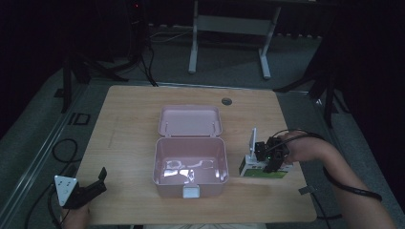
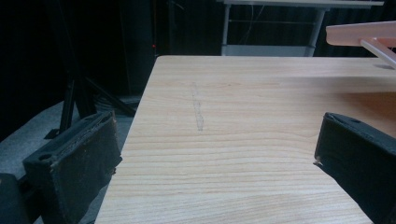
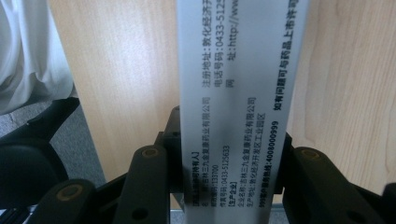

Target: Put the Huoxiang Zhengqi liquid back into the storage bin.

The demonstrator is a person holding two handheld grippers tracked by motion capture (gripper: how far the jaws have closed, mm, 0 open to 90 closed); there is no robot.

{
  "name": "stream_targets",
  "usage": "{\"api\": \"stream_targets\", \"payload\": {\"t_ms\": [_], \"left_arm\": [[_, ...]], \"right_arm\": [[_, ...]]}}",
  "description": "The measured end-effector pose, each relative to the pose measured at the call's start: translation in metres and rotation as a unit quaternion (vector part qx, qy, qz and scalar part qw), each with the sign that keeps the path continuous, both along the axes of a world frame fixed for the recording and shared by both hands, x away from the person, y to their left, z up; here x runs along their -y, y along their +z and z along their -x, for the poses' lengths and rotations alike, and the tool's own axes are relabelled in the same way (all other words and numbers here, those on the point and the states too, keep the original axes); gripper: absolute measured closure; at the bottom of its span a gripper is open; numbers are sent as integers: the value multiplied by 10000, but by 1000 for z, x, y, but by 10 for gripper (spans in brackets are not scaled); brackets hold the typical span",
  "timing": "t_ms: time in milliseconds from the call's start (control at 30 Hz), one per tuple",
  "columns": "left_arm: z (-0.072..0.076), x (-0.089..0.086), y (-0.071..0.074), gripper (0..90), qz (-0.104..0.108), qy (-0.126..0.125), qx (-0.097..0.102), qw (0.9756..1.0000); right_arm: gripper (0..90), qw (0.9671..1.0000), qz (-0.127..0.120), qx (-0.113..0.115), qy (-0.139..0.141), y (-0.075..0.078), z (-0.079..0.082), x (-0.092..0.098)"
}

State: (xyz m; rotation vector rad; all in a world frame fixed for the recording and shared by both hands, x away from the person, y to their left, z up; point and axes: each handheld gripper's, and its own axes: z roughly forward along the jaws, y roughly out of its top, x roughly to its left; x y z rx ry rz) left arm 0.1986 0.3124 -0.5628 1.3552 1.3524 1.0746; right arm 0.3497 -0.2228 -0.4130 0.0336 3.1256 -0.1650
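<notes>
**Right gripper pinches a medicine carton beside the open pink box**

The right gripper (image 1: pixel 267 160) is clamped on a white and green medicine carton (image 1: pixel 265 169), which sits at the right of the worktop (image 1: pixel 129 119), just right of the open pink storage box (image 1: pixel 190 167) and low over the wood. One white end flap of the carton stands upright above the gripper. The left gripper (image 1: pixel 90 188) rests at the near left corner of the worktop, well apart from the carton and the box, its jaws spread with nothing between them.

The right gripper view brings the carton (image 3: pixel 238 107) close: a white face printed with black Chinese text, a phone number and part of a web address runs up between the two black jaws, which press on its sides; a pale cloth shows at the left edge. The left gripper view looks along bare wood grain with a faint pencil-like streak, and catches the pink box's lid edge (image 2: pixel 359 35) at the upper right. The high view alone gives the layout: the box's lid is laid back toward the far side, and its shiny inside holds nothing.

The worktop is light wood with a round cable port (image 1: pixel 226 101) near its far edge. The room is dark, with grey floor, cables, stand legs and a white-legged table (image 1: pixel 229 24) behind.
</notes>
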Motion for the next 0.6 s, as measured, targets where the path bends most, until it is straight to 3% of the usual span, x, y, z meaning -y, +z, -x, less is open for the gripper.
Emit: {"api": "stream_targets", "payload": {"t_ms": [267, 433, 600], "left_arm": [[-1, 1, 0, 2, -6, 14, -11, 10000], [-1, 0, 0, 2, -1, 24, -19, 10000], [0, 0, 0, 2, 4, 17, -7, 10000]], "right_arm": [[634, 10000, 13, 15, -9, 1, 18, 3], [633, 10000, 48, -31, -28, 15, 23, -1], [634, 9997, 216, 68, -30, 31, 24, -11]]}}
